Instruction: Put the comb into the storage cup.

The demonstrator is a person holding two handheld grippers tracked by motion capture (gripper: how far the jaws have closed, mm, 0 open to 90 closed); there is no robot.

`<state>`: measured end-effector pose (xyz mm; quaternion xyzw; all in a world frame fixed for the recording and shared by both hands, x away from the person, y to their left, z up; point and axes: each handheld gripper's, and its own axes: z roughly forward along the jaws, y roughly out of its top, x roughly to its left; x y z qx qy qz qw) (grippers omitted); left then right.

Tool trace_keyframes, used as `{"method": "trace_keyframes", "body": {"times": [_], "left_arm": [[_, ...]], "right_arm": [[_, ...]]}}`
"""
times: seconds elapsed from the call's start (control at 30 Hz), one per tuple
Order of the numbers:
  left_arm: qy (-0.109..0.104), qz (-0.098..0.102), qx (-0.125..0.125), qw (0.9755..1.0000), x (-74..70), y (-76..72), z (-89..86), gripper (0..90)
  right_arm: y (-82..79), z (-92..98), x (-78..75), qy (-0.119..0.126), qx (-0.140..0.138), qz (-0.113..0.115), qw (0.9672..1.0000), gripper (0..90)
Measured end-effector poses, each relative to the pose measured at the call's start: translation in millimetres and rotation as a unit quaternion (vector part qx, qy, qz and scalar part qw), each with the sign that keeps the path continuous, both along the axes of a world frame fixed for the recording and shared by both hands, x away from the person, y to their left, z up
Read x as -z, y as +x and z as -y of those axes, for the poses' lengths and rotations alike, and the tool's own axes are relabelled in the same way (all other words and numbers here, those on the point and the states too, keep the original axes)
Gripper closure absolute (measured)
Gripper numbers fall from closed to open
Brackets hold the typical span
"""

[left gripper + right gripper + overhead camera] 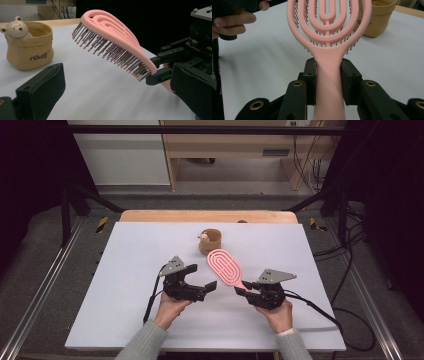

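Presently the right gripper (pixel 243 290) had its two black jaws clamped on the handle of a pink hairbrush (pixel 225 266). The right gripper view showed this plainly: both pads pressed flat against the sides of the handle (pixel 329 82), one on each side, with the oval head of the hairbrush (pixel 329 22) rising beyond them.

Seen from the left gripper view, the hairbrush (pixel 112 42) was lifted clear of the white table (pixel 100 90), head tilted upward, bristles facing down toward the table top. The jaws of the right gripper (pixel 160 68) met the handle at its lower end.

From above, the brush head lay between the two grippers and pointed toward the far side, its tip close to a small tan pot (pixel 210 241) that stood near the middle of the table (pixel 125 270), slightly far of both hands. A little bear figure (pixel 17 30) sat on the pot's rim (pixel 30 40).

The left gripper (pixel 212 287) was at the left of the brush, its jaws apart and nothing between them, the nearer fingertip just short of the brush handle. A hand (pixel 172 310) held it from the near side; another hand (pixel 278 314) held the right gripper.
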<state>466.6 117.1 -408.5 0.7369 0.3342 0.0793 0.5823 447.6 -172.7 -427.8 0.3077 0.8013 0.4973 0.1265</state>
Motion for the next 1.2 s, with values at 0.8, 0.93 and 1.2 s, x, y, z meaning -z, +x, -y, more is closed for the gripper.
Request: {"method": "trace_keyframes", "body": {"times": [0.8,0.93,1.2], "left_arm": [[-0.014,-0.027,-0.014,0.9994,2.0,8.6,19.9,2.3],[-0.023,-0.034,-0.009,0.9991,2.3,9.6,23.5,5.0],[-0.037,-0.049,-0.008,0.9981,2.9,10.1,31.5,14.5]], "right_arm": [[-0.8,0.2,-0.5,0.003,-0.003,0.003,1.0,70.0],[-1.0,0.0,-0.6,0.002,-0.003,0.004,1.0,70.0],[-1.8,0.1,-1.3,0.004,-0.005,0.006,1.0,70.0]]}}
